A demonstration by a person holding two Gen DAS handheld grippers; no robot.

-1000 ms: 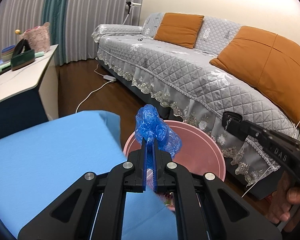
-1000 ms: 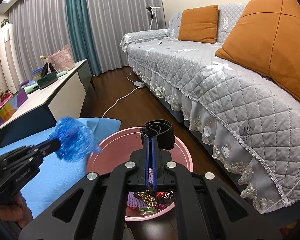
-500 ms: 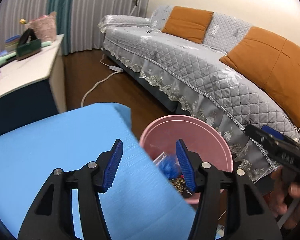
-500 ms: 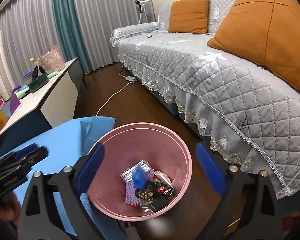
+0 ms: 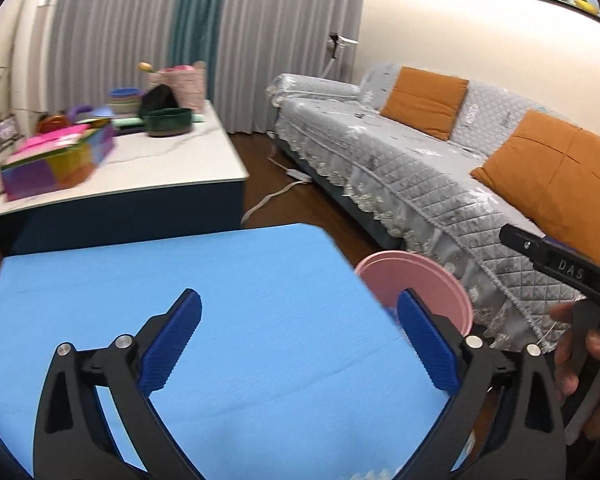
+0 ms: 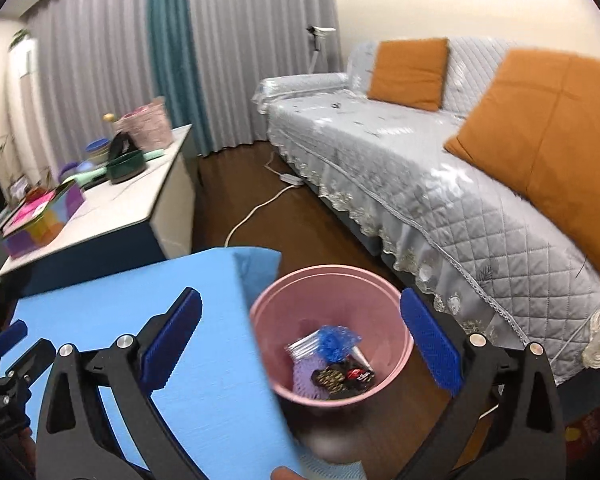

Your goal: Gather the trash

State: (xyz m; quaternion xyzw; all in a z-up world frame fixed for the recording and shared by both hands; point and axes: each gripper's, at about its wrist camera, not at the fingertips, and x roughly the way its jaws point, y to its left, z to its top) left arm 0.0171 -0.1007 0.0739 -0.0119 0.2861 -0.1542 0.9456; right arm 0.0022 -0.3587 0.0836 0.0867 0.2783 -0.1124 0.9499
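Note:
A pink bin stands on the floor between the blue-covered table and the sofa. Inside it lie a crumpled blue plastic piece and several wrappers. My right gripper hangs above the bin and the table's edge, its jaws opening wide with nothing between them. Over the blue table my left gripper is also opening, with nothing between its jaws. In the left wrist view only the bin's rim shows, past the table's corner. A hand holds the right gripper there.
A grey quilted sofa with orange cushions runs along the right. A white cabinet carries colourful boxes, bowls and a pink basket. A white power strip and cord lie on the wooden floor between them.
Both grippers opened: the blue plastic left the left jaws and the black piece left the right jaws, dropping into the bin. Both hands then rose and drew back, the left over the table.

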